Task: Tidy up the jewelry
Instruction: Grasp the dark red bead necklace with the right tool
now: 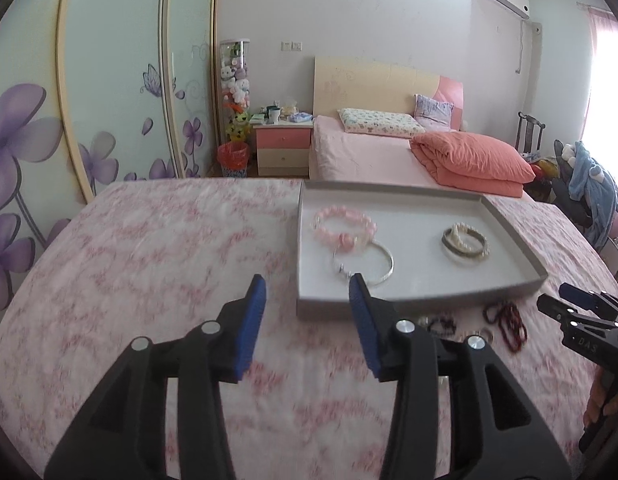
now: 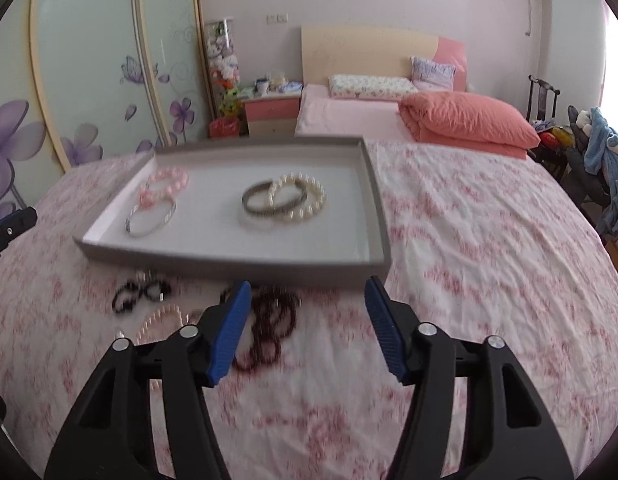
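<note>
A grey tray [image 1: 389,302] [image 2: 237,266] lies on the pink floral cloth. In it lie a pink bead bracelet [image 1: 343,224] [image 2: 167,184], a silver bangle [image 1: 365,266] [image 2: 149,220], a dark band [image 2: 257,202] and a pearl bracelet [image 1: 467,242] [image 2: 305,200]. In front of the tray lie a dark red bead string [image 1: 505,322] [image 2: 269,332], a black bead bracelet [image 1: 441,325] [image 2: 137,294] and a pale bracelet [image 2: 159,320]. My left gripper [image 1: 307,292] is open and empty by the tray's near left corner. My right gripper [image 2: 307,292] is open and empty above the red beads.
The table edge runs behind the tray. Beyond it stand a pink bed [image 1: 365,148], a nightstand [image 1: 283,144] and a flowered wardrobe [image 1: 89,100]. A chair with clothes [image 1: 581,184] stands at the right. The right gripper shows in the left wrist view [image 1: 585,312].
</note>
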